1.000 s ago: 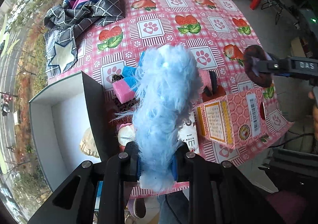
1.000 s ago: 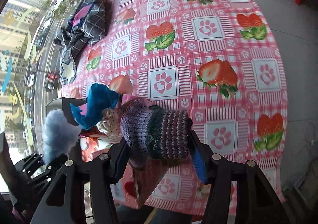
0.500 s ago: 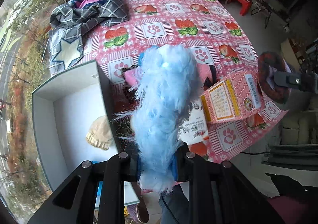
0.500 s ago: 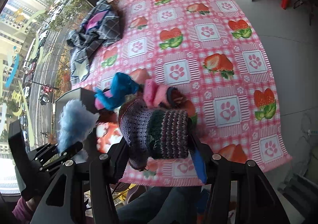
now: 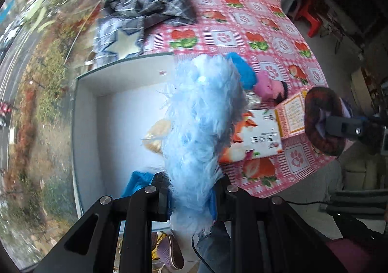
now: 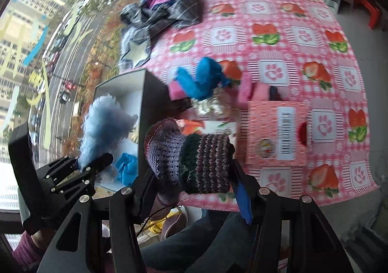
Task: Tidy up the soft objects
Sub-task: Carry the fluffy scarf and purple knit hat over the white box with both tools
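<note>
While both grippers carry a load, the risk sits mostly in the release. Nearest the lens, the left gripper (image 5: 191, 196) is clenched hard on the base of a fluffy pale-blue item (image 5: 201, 122), which hangs above the open white box (image 5: 84, 113) at the table edge. Its long fibres wrap around the pads, so when the jaws part the fluff may cling and drag back out, or drop across the box wall rather than inside. The right gripper (image 6: 194, 176) grasps a striped knitted roll (image 6: 191, 156), its jaws held partway apart by the bulk; it hovers over the near table edge, beside the box and not above it, so letting go there would likely send the roll to the floor. Inside the box lie a yellowish soft piece (image 5: 157, 137) and a blue cloth (image 5: 135, 183). Further off, a blue stuffed toy (image 6: 201, 79) and pink soft pieces (image 6: 252, 93) wait beside a pink carton (image 6: 276, 132), which a sweeping arm could knock. A plaid garment (image 5: 148, 9) lies at the far side.
</note>
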A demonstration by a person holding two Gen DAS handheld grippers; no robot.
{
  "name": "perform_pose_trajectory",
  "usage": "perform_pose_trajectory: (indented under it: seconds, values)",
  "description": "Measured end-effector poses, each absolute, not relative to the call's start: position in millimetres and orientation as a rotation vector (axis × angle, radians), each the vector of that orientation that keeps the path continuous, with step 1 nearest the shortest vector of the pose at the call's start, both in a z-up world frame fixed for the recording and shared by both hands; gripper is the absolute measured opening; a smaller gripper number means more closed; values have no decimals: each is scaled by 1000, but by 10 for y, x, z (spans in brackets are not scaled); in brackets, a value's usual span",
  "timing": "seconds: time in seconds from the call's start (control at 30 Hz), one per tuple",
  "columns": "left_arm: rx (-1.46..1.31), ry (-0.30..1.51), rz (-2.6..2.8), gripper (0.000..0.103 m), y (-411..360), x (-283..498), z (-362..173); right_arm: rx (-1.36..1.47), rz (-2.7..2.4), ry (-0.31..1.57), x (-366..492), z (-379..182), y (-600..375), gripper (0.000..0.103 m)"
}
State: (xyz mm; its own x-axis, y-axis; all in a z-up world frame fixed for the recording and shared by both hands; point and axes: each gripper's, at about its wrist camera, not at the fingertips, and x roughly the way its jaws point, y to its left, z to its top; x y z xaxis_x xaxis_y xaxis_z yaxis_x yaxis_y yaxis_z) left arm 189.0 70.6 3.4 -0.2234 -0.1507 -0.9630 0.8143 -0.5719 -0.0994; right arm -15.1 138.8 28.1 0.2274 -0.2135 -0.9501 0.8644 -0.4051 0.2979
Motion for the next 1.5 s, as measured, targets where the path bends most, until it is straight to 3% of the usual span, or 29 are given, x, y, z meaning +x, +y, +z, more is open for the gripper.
perform_pose_trajectory:
  seconds: [0.7, 1.5]
  values:
    - [1236, 979, -1643, 24, 575, 2770, -209, 1379, -1163, 875, 886, 179, 883, 57]
    - [1250, 1005, -1518, 24, 455, 2889, -430, 1243, -1057, 1032, 1405, 53, 465, 57]
